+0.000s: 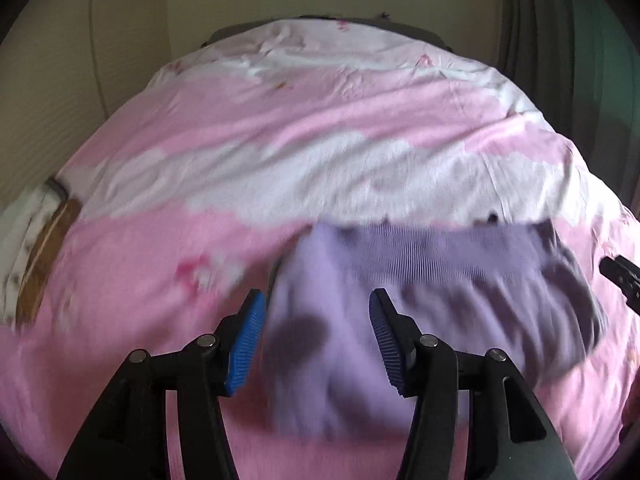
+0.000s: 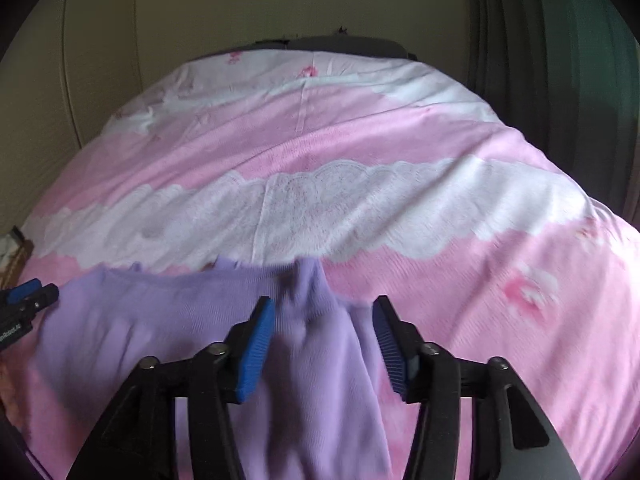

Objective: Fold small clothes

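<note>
While the picture smears a little, the surface is plain enough: a bed under a pink and white duvet cover (image 2: 360, 200), with a lace-print white band running across its middle and small flower motifs scattered about. Cream wall (image 2: 280, 0) behind the bed, a dark green curtain (image 2: 560, 60) hanging at the right, and a dark headboard (image 2: 340, 46) peeking over the far edge. Off the bed's left edge, a brown rounded thing (image 1: 44, 264) with white patterned fabric beside it, too blurred to name.

One garment on show: a lilac ribbed knit garment (image 2: 160, 320), lying on the near part of the duvet, spread between the two tools. The left gripper (image 1: 316, 340) stands part open over its left end, blue pads (image 1: 248, 344) clear of the cloth. The right gripper (image 2: 324, 344) hangs part open over its right end, where a narrow neck or cuff sticks up, pads not pressing. Each camera catches the other gripper at its frame edge. Nothing else lies on the duvet's open stretch.
</note>
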Tool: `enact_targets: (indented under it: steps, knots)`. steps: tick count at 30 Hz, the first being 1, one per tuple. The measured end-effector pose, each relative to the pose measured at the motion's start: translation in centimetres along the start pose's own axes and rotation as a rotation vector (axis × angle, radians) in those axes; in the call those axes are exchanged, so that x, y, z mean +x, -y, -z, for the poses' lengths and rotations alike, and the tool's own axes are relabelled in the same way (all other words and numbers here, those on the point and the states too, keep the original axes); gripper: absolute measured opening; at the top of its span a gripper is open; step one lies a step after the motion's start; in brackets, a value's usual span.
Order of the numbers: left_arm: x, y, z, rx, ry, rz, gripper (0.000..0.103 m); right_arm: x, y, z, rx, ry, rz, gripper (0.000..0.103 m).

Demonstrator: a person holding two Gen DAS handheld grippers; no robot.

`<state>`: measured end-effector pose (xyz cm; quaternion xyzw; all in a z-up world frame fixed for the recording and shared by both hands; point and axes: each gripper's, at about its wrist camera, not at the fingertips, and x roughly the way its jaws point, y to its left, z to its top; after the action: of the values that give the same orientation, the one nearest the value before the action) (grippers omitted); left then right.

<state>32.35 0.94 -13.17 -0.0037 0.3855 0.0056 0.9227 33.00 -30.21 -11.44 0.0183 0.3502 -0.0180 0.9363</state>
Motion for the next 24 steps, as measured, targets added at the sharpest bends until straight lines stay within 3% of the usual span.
enact_targets:
  steps: [3, 7, 9, 12, 15, 20, 22, 24]
  knots:
    - [-0.8, -0.4, 2.5, -0.031, -0.004, -0.023, 0.053, -1.6, 0.2, 2.9, -0.013, -0.029, 0.018, 0.052]
    - [0.3, -0.3, 4.8, -0.054, -0.05, -0.046, 0.054, -0.9, 0.7, 5.2, -0.021, -0.085, 0.021, 0.048]
    - [0.8, -0.6, 5.2, -0.08, -0.055, -0.049, 0.055, -0.3, 0.9, 5.7, -0.024, -0.099, -0.003, 0.018]
    - [1.2, -0.7, 5.3, -0.09, -0.057, -0.056, 0.056, 0.0, 0.9, 5.9, -0.027, -0.107, -0.009, 0.009]
    - [1.6, -0.7, 5.7, -0.091, -0.07, -0.059, 0.056, -0.1, 1.4, 6.2, 0.013, -0.129, 0.008, 0.007]
    - [0.7, -0.6, 5.6, -0.103, -0.06, -0.045, 0.054, -0.1, 1.2, 6.8, 0.008, -0.131, -0.007, 0.009]
    - [-0.3, -0.3, 5.0, -0.105, -0.04, -0.033, 0.054, -0.9, 1.6, 6.2, 0.022, -0.114, -0.029, 0.018]
    - [-1.2, 0.7, 4.2, -0.09, -0.01, -0.032, 0.054, -1.8, 2.2, 5.5, 0.046, -0.069, -0.047, 0.047]
